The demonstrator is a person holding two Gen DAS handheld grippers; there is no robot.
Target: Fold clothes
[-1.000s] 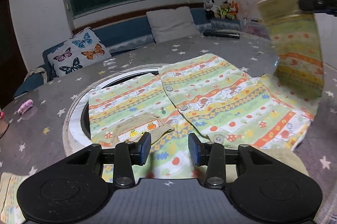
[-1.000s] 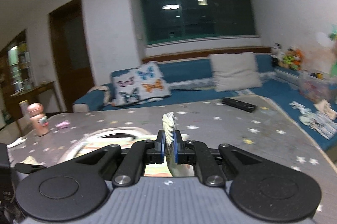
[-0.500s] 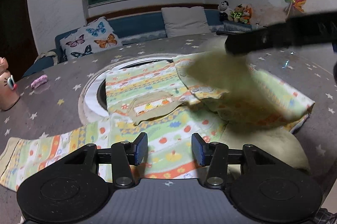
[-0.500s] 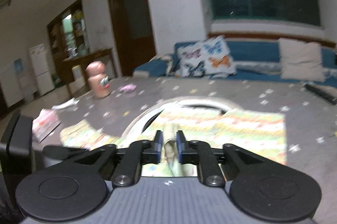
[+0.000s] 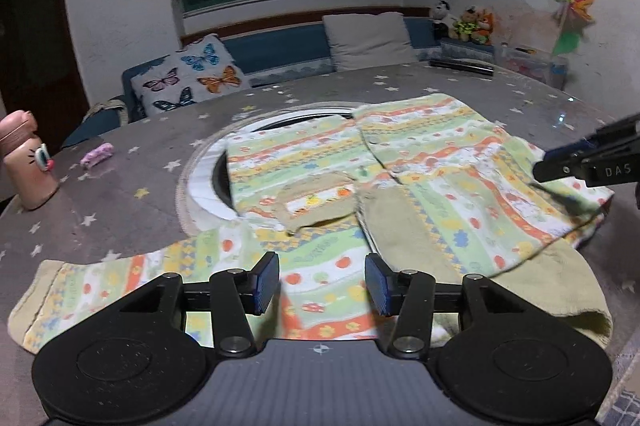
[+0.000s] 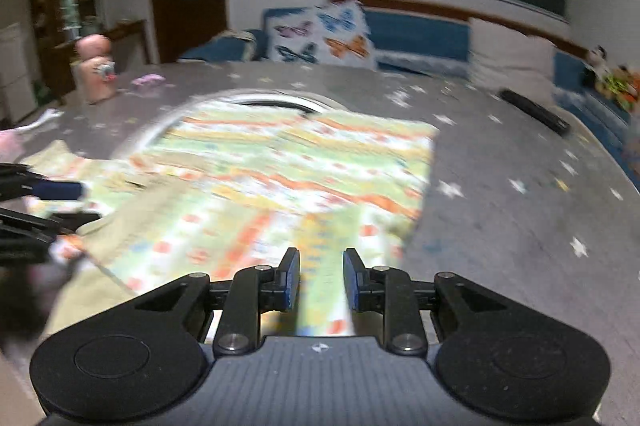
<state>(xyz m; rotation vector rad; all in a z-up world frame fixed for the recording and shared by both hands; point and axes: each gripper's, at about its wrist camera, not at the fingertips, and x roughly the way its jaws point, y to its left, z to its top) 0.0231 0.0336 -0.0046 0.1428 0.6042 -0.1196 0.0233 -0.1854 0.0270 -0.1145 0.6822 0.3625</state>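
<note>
A small shirt [image 5: 420, 162] with green, yellow and orange stripes lies front up on the round star-print table [image 5: 140, 186]. Its left sleeve [image 5: 100, 286] is spread out flat. The right sleeve [image 5: 480, 222] lies folded over the body, tan lining showing. My left gripper [image 5: 322, 266] hovers open over the shirt's near edge with nothing between its fingers. My right gripper [image 6: 322, 254] is low over the folded sleeve [image 6: 316, 234], its jaws a little apart, with the cloth lying beneath them and not pinched. It also shows at the right edge of the left wrist view, right gripper [image 5: 560, 166].
A pink bottle [image 5: 28, 166] and a small pink item [image 5: 97, 154] stand at the table's left. A black remote [image 5: 460, 66] lies at the far right. Behind the table runs a blue sofa with a butterfly cushion [image 5: 192, 82].
My right gripper came down with the sleeve, laid it across the shirt and let go; its jaws now stand apart. The left gripper drew back a little, bringing the left sleeve into view.
</note>
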